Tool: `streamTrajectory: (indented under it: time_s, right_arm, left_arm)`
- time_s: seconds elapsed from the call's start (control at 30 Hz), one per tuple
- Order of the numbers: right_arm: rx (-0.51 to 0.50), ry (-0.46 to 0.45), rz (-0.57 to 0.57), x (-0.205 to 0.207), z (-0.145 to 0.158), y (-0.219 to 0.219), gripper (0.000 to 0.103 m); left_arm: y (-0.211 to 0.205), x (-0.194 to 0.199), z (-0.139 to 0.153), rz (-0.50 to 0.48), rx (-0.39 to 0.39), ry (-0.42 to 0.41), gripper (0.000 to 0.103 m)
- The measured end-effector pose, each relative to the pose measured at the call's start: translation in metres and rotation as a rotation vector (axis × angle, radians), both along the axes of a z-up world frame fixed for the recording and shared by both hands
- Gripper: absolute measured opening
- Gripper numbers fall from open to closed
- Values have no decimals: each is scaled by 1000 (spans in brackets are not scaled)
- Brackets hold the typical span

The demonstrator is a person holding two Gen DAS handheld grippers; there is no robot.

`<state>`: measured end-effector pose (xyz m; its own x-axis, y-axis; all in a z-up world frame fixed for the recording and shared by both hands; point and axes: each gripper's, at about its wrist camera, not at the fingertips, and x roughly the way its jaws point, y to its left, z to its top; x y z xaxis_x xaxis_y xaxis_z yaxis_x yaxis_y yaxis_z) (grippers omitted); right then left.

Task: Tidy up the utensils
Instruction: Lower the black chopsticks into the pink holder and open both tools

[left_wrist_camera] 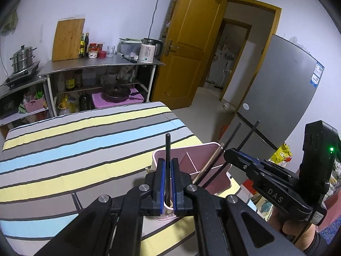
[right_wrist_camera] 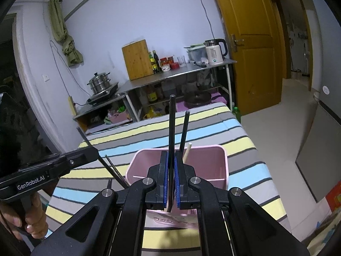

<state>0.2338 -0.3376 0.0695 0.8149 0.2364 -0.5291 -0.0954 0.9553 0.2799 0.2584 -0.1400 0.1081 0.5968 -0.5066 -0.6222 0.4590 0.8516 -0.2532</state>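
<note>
A pink utensil holder (left_wrist_camera: 204, 147) (right_wrist_camera: 213, 166) with dividers stands on the striped tablecloth (left_wrist_camera: 85, 138) (right_wrist_camera: 213, 123) near the table's right edge. A black chopstick (right_wrist_camera: 185, 132) and a wooden chopstick (left_wrist_camera: 210, 162) (right_wrist_camera: 187, 151) lean inside it. My left gripper (left_wrist_camera: 168, 161) (right_wrist_camera: 93, 151) is shut on an upright black chopstick (left_wrist_camera: 168, 147) just in front of the holder. My right gripper (right_wrist_camera: 171, 153) (left_wrist_camera: 229, 152) is shut on another black chopstick (right_wrist_camera: 171, 123) over the holder's near side. Dark chopsticks (left_wrist_camera: 75, 200) (right_wrist_camera: 114, 167) lie on the cloth to the left.
Behind the table a steel shelf (left_wrist_camera: 102, 64) carries a cutting board (left_wrist_camera: 67, 40), bottles, jars and a white kettle (left_wrist_camera: 148, 53). A steamer pot (left_wrist_camera: 22, 58) sits on a cooker at the left. A grey fridge (left_wrist_camera: 283, 98) and an open wooden door (left_wrist_camera: 191, 42) are to the right.
</note>
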Motion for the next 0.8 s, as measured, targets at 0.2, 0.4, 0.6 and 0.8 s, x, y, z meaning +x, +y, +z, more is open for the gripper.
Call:
streamTrajectory:
  time_s: [0.2, 0.4, 0.6, 0.8]
  right_arm:
    - [-4, 21, 0, 2, -1, 2, 9]
    - [-22, 5, -7, -5, 5, 3, 16]
    - [-36, -18, -18, -18, 14, 3, 21]
    - [-51, -45, -27, -33, 24, 4, 22]
  left_arm:
    - [-3, -6, 4, 6, 14, -22, 7]
    - [6, -16, 15, 23, -2, -49, 10]
    - [18, -31, 29, 36, -16, -79, 10]
    - [36, -51, 39, 57, -23, -103, 10]
